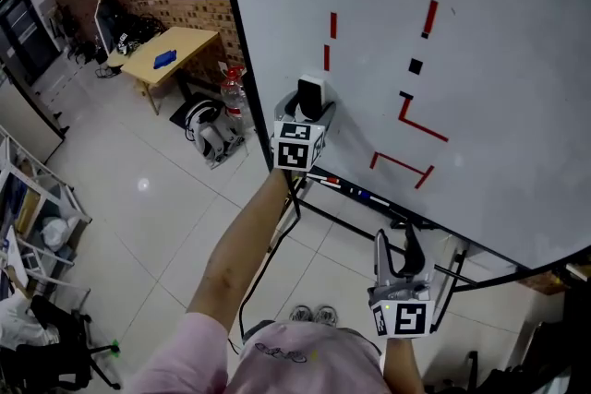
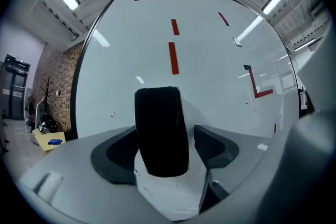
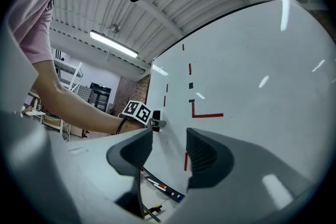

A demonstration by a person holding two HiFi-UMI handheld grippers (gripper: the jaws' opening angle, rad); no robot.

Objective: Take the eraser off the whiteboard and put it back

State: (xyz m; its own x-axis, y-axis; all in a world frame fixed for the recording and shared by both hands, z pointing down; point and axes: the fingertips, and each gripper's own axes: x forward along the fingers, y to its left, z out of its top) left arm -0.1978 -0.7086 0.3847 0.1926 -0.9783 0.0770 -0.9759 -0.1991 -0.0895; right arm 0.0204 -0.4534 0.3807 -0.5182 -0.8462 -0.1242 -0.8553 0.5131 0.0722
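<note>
Eraser (image 1: 311, 94) by whiteboard (image 1: 489, 23) edge, left tool (image 2: 168, 147) jaws apart.

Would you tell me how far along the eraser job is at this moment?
Done: nothing clearly; the eraser sits against the whiteboard. In hand: the left gripper has its jaws open on either side of it, not clamped. The right gripper hangs open and empty lower down. Left: whether it is about to be taken or was just returned, this moment cannot say.

Bare whiteboard (image 1: 508, 14) stretches free to the right of the eraser (image 1: 310, 97); the marker tray (image 1: 369, 198) juts out just below.
</note>
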